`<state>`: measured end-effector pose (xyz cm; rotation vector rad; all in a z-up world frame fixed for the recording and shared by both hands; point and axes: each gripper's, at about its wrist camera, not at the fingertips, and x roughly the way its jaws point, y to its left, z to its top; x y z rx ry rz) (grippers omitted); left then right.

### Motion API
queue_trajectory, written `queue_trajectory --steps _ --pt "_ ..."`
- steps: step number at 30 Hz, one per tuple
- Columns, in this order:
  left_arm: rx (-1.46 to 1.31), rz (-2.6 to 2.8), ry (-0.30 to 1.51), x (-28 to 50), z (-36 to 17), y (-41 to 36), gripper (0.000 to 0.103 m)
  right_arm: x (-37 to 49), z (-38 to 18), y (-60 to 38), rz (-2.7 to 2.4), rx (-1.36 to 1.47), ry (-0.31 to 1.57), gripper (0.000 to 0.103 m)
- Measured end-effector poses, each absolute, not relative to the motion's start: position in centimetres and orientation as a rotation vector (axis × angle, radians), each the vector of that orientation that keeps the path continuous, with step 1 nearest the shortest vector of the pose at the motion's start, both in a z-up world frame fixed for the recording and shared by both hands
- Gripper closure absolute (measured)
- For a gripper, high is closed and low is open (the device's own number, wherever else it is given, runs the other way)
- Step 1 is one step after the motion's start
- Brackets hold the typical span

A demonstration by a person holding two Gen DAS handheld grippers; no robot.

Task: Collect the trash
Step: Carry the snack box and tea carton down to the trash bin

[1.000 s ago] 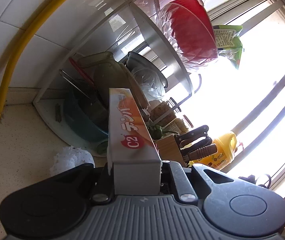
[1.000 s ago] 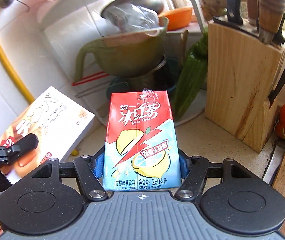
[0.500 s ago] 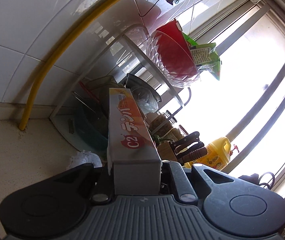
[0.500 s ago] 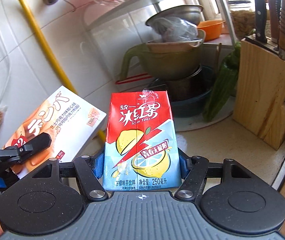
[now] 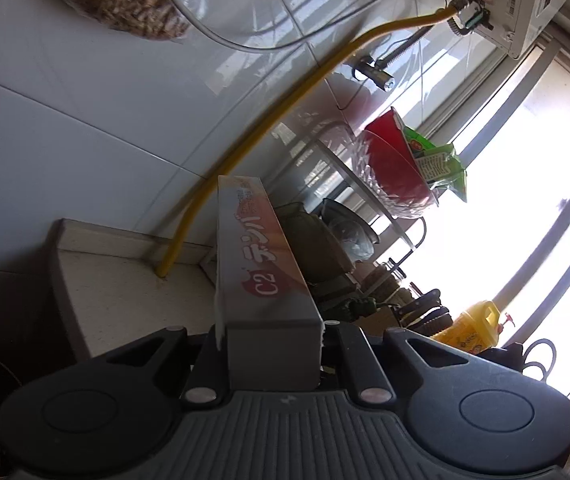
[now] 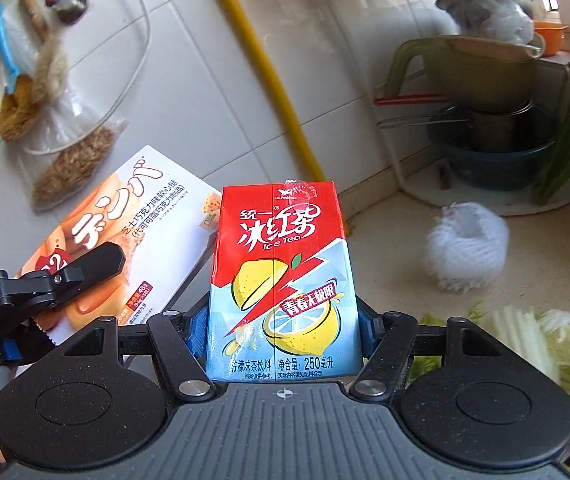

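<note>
Carton (image 6: 281, 280) between right gripper (image 6: 283, 332) jaws; box (image 6: 125, 236) in left gripper (image 6: 73, 276), left of carton. Mesh ball (image 6: 467, 252) on counter (image 6: 385, 248) right, rack (image 6: 485, 120) behind it.

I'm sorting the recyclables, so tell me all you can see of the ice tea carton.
The ice tea carton is a small paperboard drink box, red on top with white lettering, pale blue below with lemon pictures and a red lightning bolt. A bit of clear wrap sits at its top edge. It stands upright, clamped by its sides in the right claw, clear of the counter.
</note>
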<state>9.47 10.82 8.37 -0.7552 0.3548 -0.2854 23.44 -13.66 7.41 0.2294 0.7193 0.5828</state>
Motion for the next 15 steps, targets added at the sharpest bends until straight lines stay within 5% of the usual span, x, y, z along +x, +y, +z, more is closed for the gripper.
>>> queue_trajectory --steps 15 --pt "-0.780 -0.021 0.433 3.2 3.4 18.3 0.093 20.1 1.7 -2.5 0.793 0.150 0.922 0.030"
